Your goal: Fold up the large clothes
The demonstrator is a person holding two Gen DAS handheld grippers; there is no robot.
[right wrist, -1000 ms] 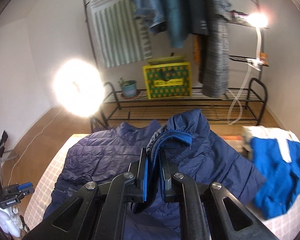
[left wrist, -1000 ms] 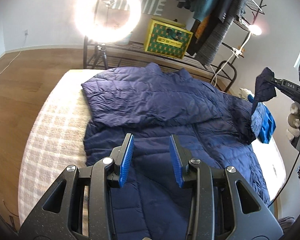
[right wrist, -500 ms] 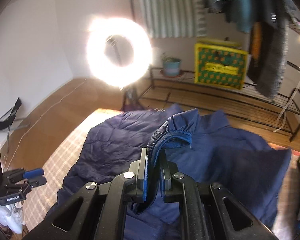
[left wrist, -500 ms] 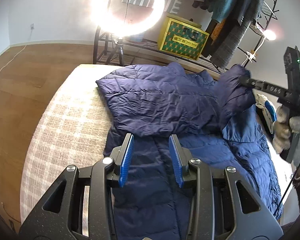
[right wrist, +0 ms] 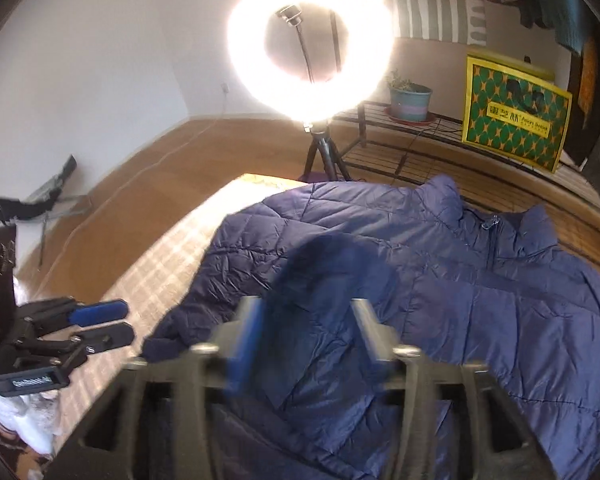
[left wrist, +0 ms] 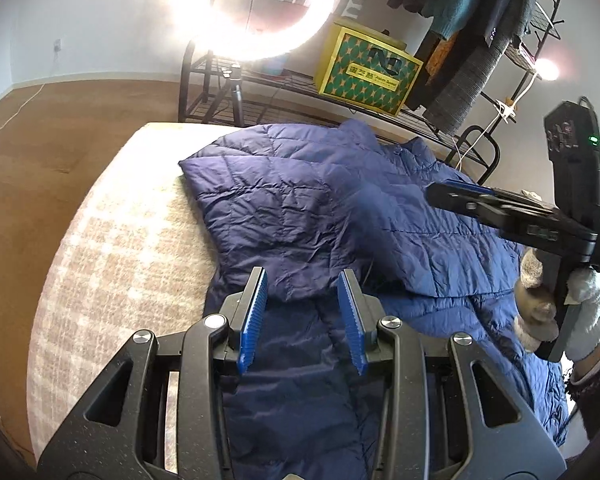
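Note:
A navy quilted puffer jacket [left wrist: 340, 208] lies on the bed, both sleeves folded across its chest. It also shows in the right wrist view [right wrist: 460, 292]. My left gripper [left wrist: 302, 312] is open and empty, low over the jacket's lower left part. My right gripper [right wrist: 304, 332] is open, blurred by motion, and the sleeve cuff [right wrist: 324, 268] lies loose just beyond its jaws. From the left wrist view the right gripper [left wrist: 456, 196] hovers over the jacket's right shoulder.
The bed's beige checked cover [left wrist: 112, 248] is bare on the left. A lit ring light on a tripod [left wrist: 252, 12] stands behind the bed. A metal rack [left wrist: 380, 120] holds a yellow-green box [left wrist: 368, 72] and hanging clothes [left wrist: 476, 32].
My right gripper carried the right sleeve leftward across the jacket, then opened and let it drop on the chest. My left gripper stayed open and drew slightly closer.

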